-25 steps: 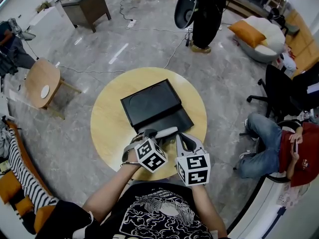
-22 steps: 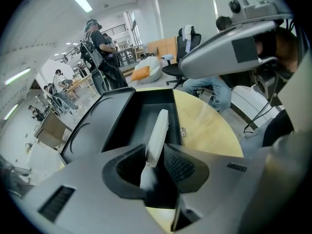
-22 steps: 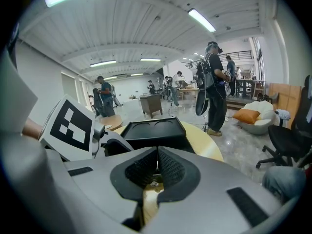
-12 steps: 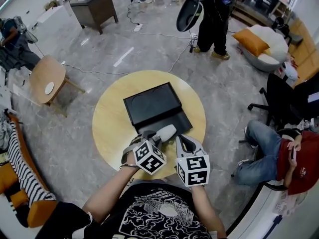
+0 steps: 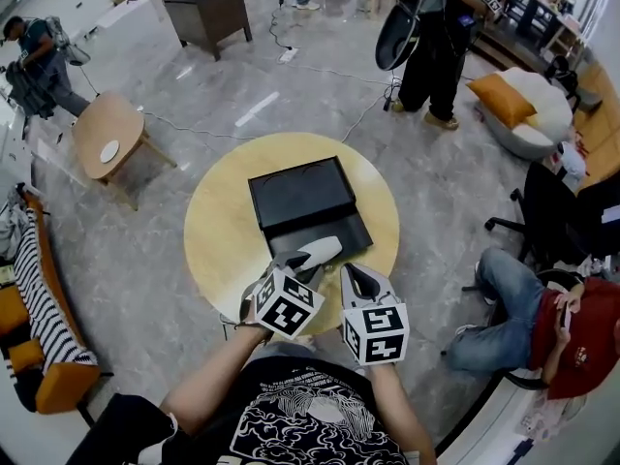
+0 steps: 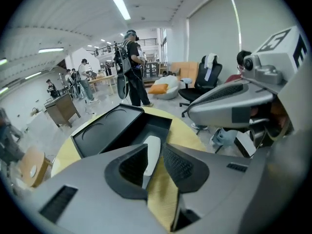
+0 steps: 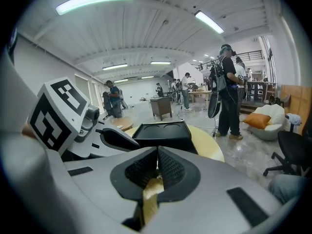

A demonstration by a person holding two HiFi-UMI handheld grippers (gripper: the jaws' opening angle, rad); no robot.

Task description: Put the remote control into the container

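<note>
A pale grey remote control (image 5: 317,253) (image 6: 151,155) sits clamped between the jaws of my left gripper (image 5: 295,263) (image 6: 155,152), just above the near side of the round yellow table (image 5: 218,231). Its tip points at the black container (image 5: 325,232) (image 6: 148,126) (image 7: 165,140), whose open tray lies in front of its raised flat lid (image 5: 300,190). My right gripper (image 5: 353,277) (image 7: 157,164) hovers beside the left one, jaws pressed together with nothing between them. The right gripper's body (image 6: 229,106) shows in the left gripper view.
A small wooden side table (image 5: 108,136) stands to the far left, a striped seat (image 5: 39,289) at the left edge. One person sits on the floor at the right (image 5: 523,308); another stands beyond the table (image 5: 441,37). An office chair (image 5: 547,211) is at the right.
The left gripper has swung the remote from lying crosswise to pointing at the container, and both grippers sit slightly lower in the head view. The head camera has shifted.
</note>
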